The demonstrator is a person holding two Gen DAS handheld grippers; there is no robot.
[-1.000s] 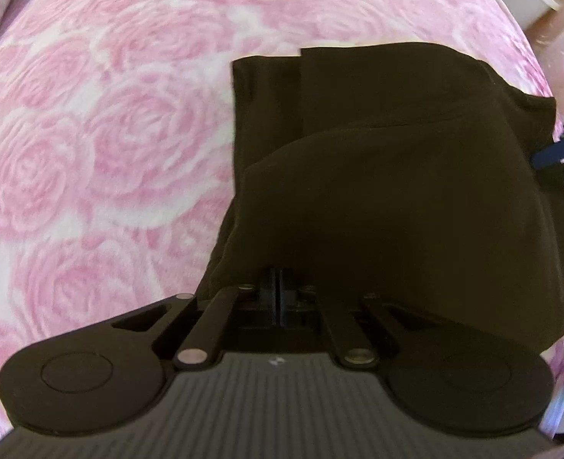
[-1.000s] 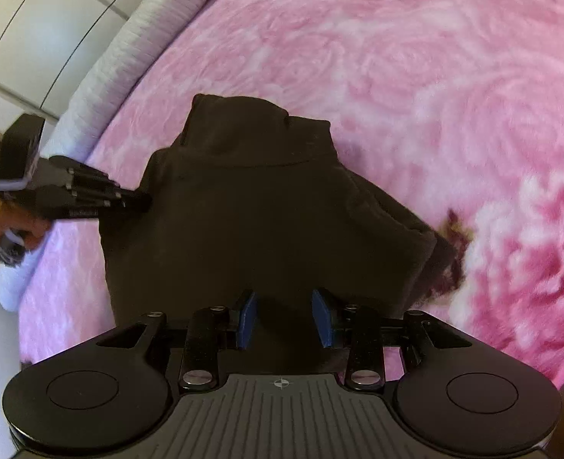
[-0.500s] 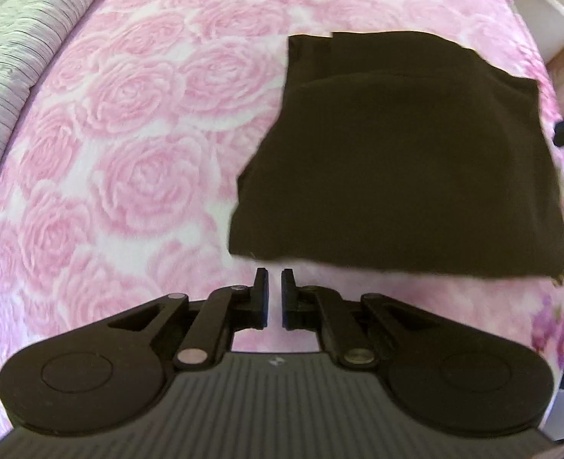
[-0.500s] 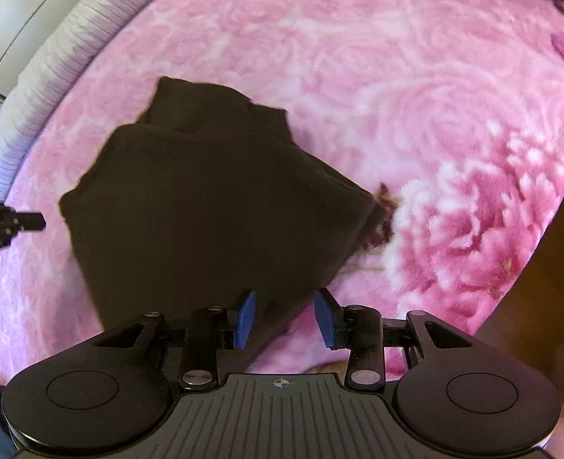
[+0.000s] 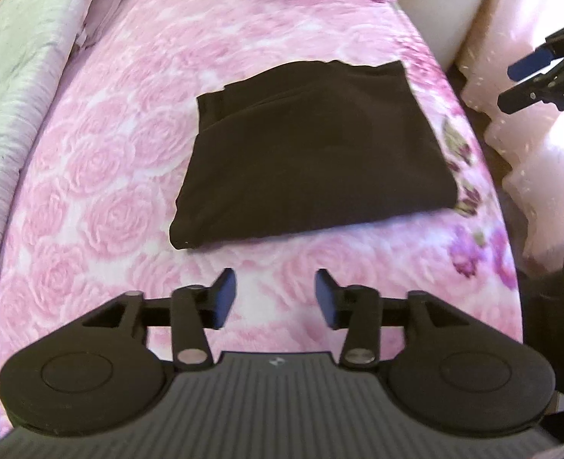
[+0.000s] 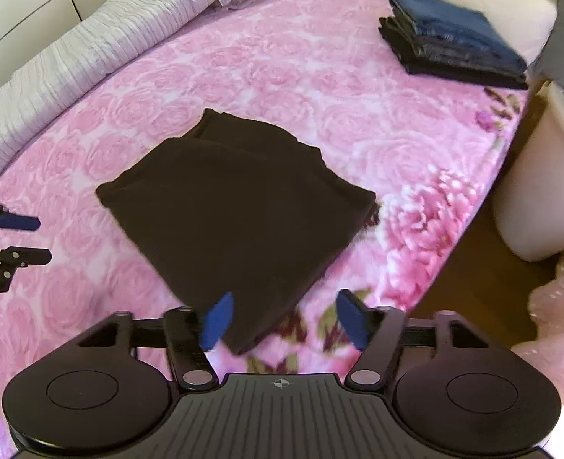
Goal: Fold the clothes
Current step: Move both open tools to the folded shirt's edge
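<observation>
Garment: a dark brown, soft knit garment [image 5: 312,149], folded into a rough rectangle of several layers, lies flat on the pink rose-patterned fleece blanket [image 5: 102,176].
Place: it sits toward the blanket's right-hand edge in the left wrist view, well apart from the stack of folded dark and blue clothes [image 6: 454,44] at the blanket's far end.
Left gripper [image 5: 276,294]: over bare blanket just short of the garment's near edge; its jaws are opening, with nothing between them.
Right gripper [image 6: 283,319]: above the garment's near corner; its jaws are opening too, spread wide, and the cloth below looks free of the pads.
Handling: probably light, limp and a little clingy on fleece; it will sag and its layers may slide apart if lifted by one point.
Where to hold: judging by the layered edges, pinch both near corners through all layers, one per gripper.
Risk: catching only the top layer would undo the fold.
</observation>
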